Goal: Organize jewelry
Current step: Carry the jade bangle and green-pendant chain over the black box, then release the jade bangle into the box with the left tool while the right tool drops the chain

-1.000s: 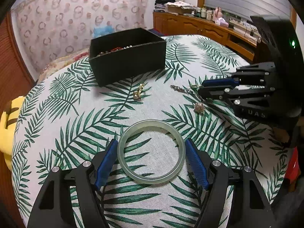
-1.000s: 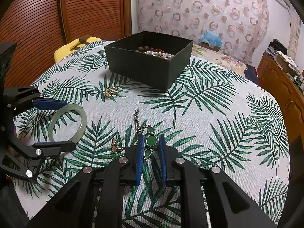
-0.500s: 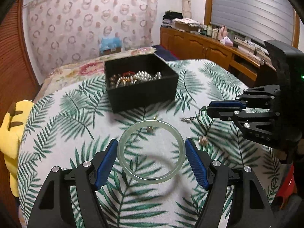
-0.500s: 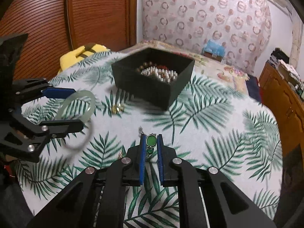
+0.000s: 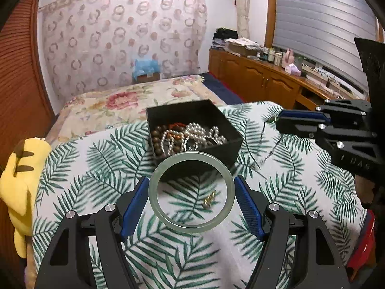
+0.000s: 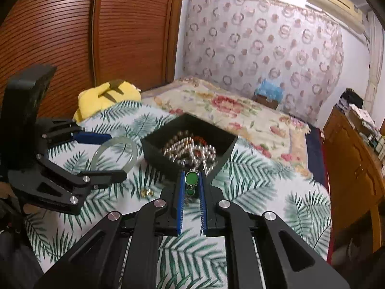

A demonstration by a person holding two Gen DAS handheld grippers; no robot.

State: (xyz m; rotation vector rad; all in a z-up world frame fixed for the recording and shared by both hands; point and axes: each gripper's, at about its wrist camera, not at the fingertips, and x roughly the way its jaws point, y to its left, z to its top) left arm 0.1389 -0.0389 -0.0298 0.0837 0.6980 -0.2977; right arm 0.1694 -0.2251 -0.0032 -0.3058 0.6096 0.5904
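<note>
My left gripper [image 5: 191, 192] is shut on a pale green jade bangle [image 5: 154, 192], held in the air above the leaf-print tablecloth, just in front of the black jewelry box [image 5: 237, 142]. The box holds pearl and brown bead strands [image 5: 192, 134]. My right gripper [image 6: 191, 183] is shut on a green-stone chain bracelet [image 6: 191, 178], lifted near the box [image 6: 156, 154]; its chain hangs below in the left wrist view [image 5: 269, 154]. The bangle also shows in the right wrist view [image 6: 134, 149]. A small gold ring [image 5: 208, 198] lies on the cloth under the bangle.
The round table with the palm-leaf cloth [image 5: 96, 168] stands next to a floral bed [image 5: 120, 103]. A yellow plush toy [image 5: 19, 183] sits at the table's left edge. The gold ring also shows in the right wrist view [image 6: 147, 192]. A wooden cabinet [image 5: 264, 84] runs along the right wall.
Both grippers have risen off the table and moved toward the black box, the left carrying the bangle, the right carrying the green-stone bracelet. The box now appears nearer and seen from above.
</note>
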